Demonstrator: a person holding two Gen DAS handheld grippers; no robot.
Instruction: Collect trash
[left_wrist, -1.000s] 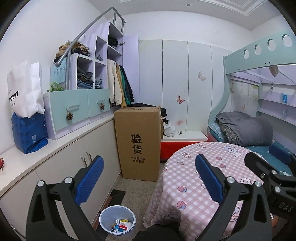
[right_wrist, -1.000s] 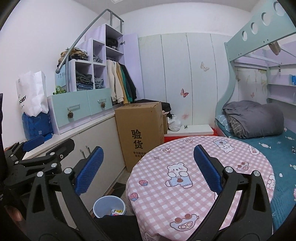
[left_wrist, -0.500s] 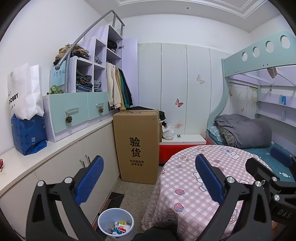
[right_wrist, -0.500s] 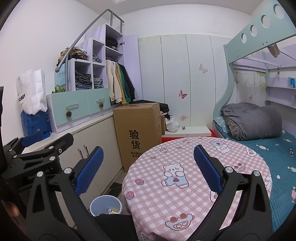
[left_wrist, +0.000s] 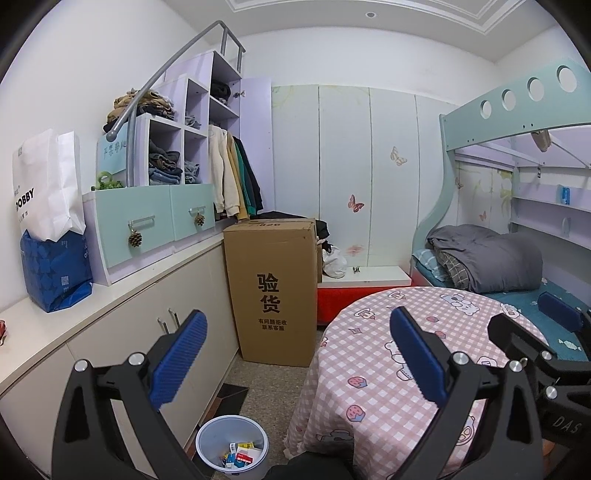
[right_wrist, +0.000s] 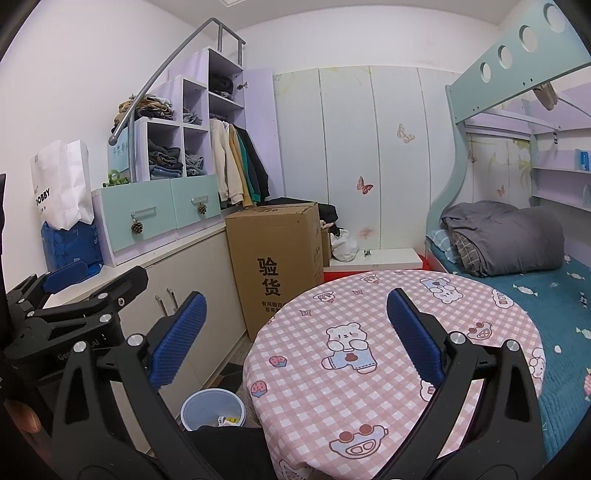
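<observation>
A small white trash bin (left_wrist: 232, 445) stands on the floor between the cabinets and the round table; several small packets lie inside it. It also shows in the right wrist view (right_wrist: 211, 408). My left gripper (left_wrist: 295, 358) is open and empty, held above the bin and the table's left edge. My right gripper (right_wrist: 293, 339) is open and empty above the round table with the pink checked cloth (right_wrist: 369, 354). The left gripper also shows at the left of the right wrist view (right_wrist: 74, 295), and the right gripper at the right of the left wrist view (left_wrist: 535, 339).
A tall cardboard box (left_wrist: 271, 291) stands on the floor behind the bin. White cabinets (left_wrist: 147, 325) line the left wall, with a blue and white bag (left_wrist: 51, 236) on top. A bunk bed with a grey quilt (left_wrist: 487, 258) is at the right.
Both views have tilted up and pulled back a little; the bin sits lower in the frames. Both grippers stay open and empty.
</observation>
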